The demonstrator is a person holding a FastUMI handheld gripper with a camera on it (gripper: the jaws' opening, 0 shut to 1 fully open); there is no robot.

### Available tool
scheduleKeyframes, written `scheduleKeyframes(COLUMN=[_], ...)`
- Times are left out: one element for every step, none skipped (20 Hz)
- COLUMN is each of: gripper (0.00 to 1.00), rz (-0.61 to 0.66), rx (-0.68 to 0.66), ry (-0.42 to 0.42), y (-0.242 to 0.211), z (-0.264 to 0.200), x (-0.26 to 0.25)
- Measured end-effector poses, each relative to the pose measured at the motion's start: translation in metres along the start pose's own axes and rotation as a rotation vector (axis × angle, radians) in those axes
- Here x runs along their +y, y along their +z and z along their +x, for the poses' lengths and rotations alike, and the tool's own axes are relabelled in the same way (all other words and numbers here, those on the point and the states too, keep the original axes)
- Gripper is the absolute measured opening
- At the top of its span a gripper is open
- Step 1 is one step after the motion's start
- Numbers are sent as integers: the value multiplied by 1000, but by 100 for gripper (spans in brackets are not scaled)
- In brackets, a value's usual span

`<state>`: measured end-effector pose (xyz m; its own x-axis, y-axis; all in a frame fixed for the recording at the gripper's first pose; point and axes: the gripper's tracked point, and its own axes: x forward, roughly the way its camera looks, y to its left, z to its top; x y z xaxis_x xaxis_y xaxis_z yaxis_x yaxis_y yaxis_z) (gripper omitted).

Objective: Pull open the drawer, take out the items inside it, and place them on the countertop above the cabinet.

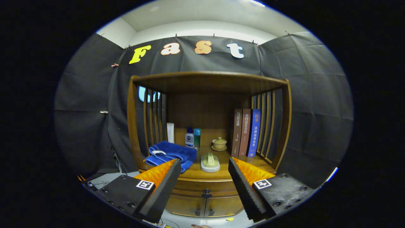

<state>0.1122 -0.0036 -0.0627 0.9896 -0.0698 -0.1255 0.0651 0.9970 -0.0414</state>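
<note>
A wooden cabinet [286, 126] stands ahead against the booth wall, with slatted sides and a countertop [221, 172]. Under the countertop's front edge runs the drawer front, shut, with a small dark knob [206, 192] in its middle. My gripper [204, 164] is open, its two black padded fingers [164, 186] spread wide with nothing between them. It hovers in front of the cabinet, apart from it, with the knob seen low between the fingers. What lies inside the drawer is hidden.
On the countertop lie a folded blue towel [171, 153], a pale green brush [210, 162], two small bottles [192, 137], a white tube [170, 132], a lidded cup [219, 143] and three upright books [246, 133]. Two lower doors [204, 206] sit beneath the drawer.
</note>
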Motion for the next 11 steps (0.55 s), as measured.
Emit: scheduleKeyframes(gripper=[98, 98, 99, 99, 99, 99, 99, 99, 99, 99, 99], rz=[-1, 0, -1, -5, -9, -14, -20, -27, -29, -29, -28], rx=[-5, -7, 0, 5, 7, 2, -2, -8, -14, -18, -24], ry=[1, 13, 19, 16, 13, 12, 11, 6, 12, 14, 11], y=[9, 14, 16, 17, 19, 22, 24, 28, 32, 35, 39], z=[-8, -15, -23, -31, -37, -44, -49, -53, -56, -59, -62], x=[2, 6, 9, 10, 10, 10, 11, 10, 13, 13, 12])
